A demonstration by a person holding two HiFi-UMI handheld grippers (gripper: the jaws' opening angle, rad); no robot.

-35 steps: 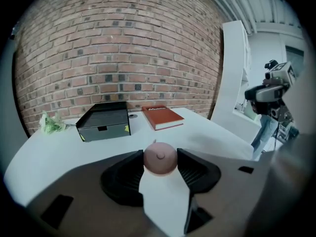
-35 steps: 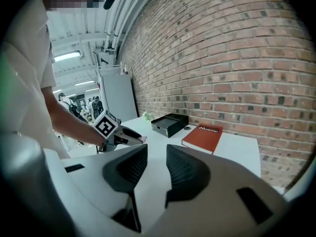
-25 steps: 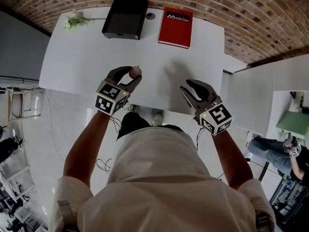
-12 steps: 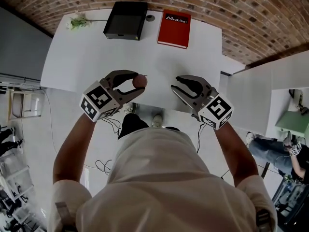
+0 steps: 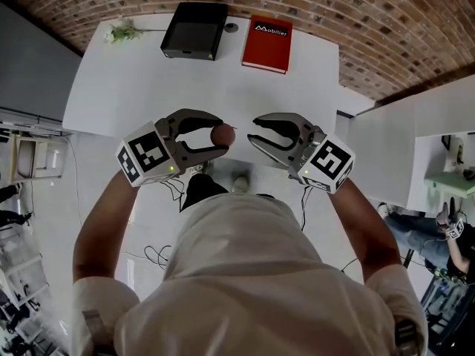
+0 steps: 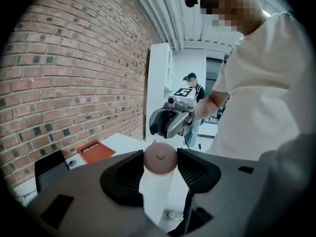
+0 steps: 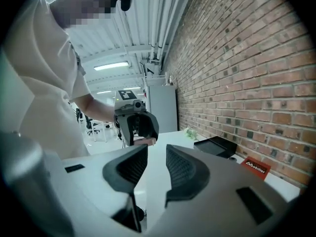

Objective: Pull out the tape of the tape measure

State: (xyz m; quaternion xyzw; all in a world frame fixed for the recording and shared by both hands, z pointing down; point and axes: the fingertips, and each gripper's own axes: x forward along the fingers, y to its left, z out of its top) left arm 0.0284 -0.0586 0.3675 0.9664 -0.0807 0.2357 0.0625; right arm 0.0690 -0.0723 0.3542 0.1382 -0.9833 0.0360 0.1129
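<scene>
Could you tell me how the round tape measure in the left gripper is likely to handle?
The tape measure looks small, so probably light. Its round, smooth-looking case could twist or slip between the pads of the left gripper, and roll if set down.

The wall (image 5: 386, 21) was rough brick, the table (image 5: 133, 87) smooth matt white, the tape measure (image 6: 160, 160) smooth pinkish plastic, the right gripper (image 7: 156, 150) matt grey plastic with ribbed pads (image 7: 181, 169), and the shirt (image 5: 245, 273) soft cloth.

wide bare white table (image 5: 148, 80) ahead, black box (image 5: 194, 30), red book (image 5: 268, 43), flower sprig (image 5: 122, 32) along far edge
</scene>
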